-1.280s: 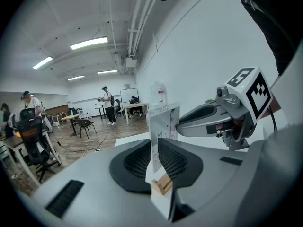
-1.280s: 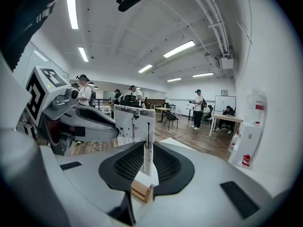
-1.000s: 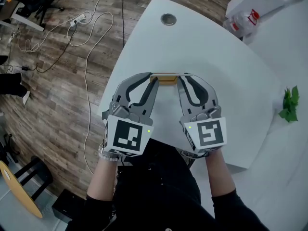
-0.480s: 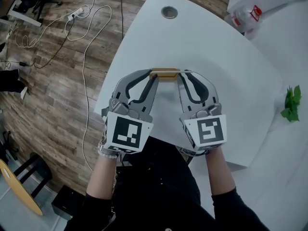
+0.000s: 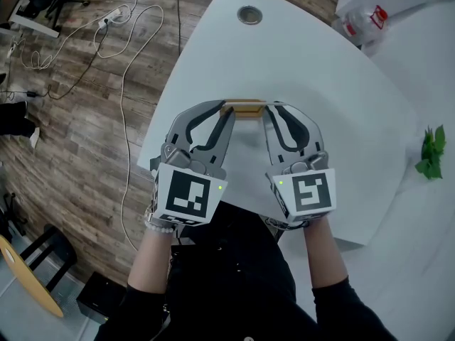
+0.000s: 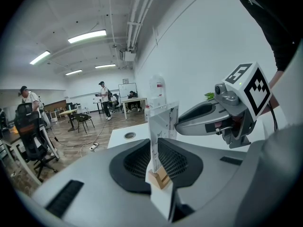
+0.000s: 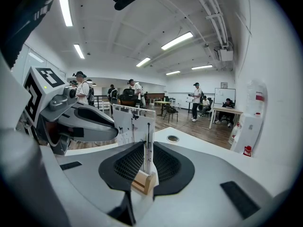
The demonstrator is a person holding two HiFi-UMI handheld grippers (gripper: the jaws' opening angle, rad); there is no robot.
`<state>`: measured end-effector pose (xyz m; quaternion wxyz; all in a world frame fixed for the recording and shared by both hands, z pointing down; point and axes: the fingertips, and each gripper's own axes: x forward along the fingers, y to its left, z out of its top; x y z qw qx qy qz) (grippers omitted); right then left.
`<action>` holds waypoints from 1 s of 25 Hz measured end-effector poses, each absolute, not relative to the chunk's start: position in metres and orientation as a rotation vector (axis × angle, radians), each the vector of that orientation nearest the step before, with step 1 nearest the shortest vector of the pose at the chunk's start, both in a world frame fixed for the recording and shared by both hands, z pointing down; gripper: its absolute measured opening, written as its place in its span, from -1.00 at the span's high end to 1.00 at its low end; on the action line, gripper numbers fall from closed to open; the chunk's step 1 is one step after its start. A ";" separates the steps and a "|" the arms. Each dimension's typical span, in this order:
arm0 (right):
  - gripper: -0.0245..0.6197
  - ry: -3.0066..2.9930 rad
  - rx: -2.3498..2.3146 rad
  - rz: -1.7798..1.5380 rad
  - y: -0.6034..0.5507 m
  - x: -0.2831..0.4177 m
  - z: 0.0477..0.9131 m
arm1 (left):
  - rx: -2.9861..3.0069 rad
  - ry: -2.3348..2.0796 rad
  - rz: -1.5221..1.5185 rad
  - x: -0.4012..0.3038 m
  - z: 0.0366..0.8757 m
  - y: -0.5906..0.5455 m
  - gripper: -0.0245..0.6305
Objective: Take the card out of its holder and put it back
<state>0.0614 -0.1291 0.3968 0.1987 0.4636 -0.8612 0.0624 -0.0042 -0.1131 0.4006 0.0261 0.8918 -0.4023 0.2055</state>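
Observation:
A small wooden card holder point(image 5: 246, 109) stands on the white table point(image 5: 320, 84) with a white printed card point(image 6: 163, 126) upright in its slot. My left gripper point(image 5: 226, 114) is at the holder's left end, its jaws closed around the wooden block point(image 6: 161, 178). From the other end, my right gripper point(image 5: 268, 112) has its pads tight against the card's edge point(image 7: 147, 145), with the holder point(image 7: 144, 182) just below them. Each gripper view shows the other gripper across the card.
A round cable grommet point(image 5: 249, 14) sits at the table's far end. White boxes point(image 5: 377, 6) stand at the back right and a green plant sprig point(image 5: 430, 151) at the right. The table's left edge point(image 5: 160, 126) drops to a wooden floor with cables point(image 5: 121, 27).
Almost nothing: both grippers stay on the ends of the holder, and the card still stands in its slot. The view has shifted slightly.

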 end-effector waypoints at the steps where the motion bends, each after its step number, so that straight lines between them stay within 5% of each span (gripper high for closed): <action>1: 0.65 -2.408 1.296 0.176 -0.129 0.062 0.397 | 2.760 -1.240 0.637 -0.003 0.400 -0.114 0.76; 25: 0.65 -2.380 1.296 0.212 -0.135 0.064 0.422 | 2.738 -1.235 0.671 0.000 0.419 -0.127 0.76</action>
